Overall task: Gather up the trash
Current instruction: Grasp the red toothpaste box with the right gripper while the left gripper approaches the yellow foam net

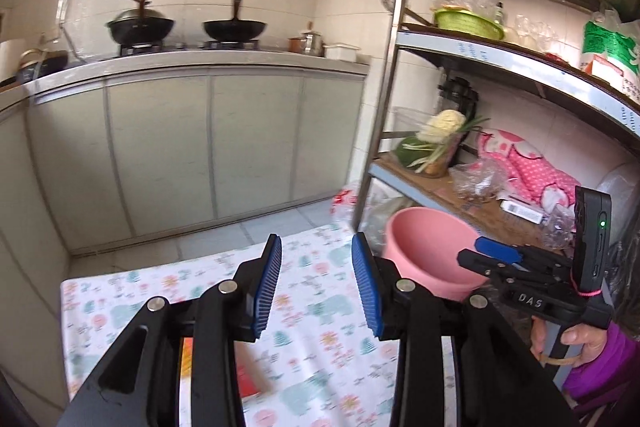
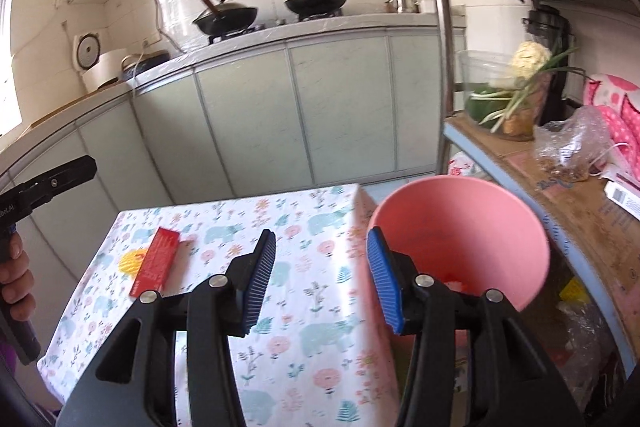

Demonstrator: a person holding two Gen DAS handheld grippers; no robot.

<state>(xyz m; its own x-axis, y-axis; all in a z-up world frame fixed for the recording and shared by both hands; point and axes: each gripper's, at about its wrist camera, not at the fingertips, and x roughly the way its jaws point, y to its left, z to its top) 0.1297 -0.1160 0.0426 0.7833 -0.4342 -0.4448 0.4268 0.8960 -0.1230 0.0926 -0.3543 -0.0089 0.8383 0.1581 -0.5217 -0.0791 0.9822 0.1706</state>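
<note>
My left gripper [image 1: 316, 287] hangs open over the table with the floral cloth [image 1: 320, 347], and nothing sits between its blue pads. A red flat box [image 2: 156, 263] lies on the cloth's left part beside a small yellow piece [image 2: 130, 263]; in the left wrist view the red box [image 1: 248, 379] shows blurred beneath the fingers. My right gripper [image 2: 320, 279] is open and empty above the table's right edge, next to a pink bin [image 2: 460, 227] with red and white scraps [image 2: 452, 281] at its bottom. The pink bin [image 1: 432, 255] stands just right of the table.
A metal shelf rack [image 2: 560, 195] with vegetables, plastic bags and a pink dotted cloth stands right of the bin. Kitchen cabinets [image 1: 200, 155] and a stove with two woks line the back wall. A hand [image 1: 576, 343] holds the right gripper [image 1: 480, 255]; the left gripper [image 2: 80, 167] shows at the left edge.
</note>
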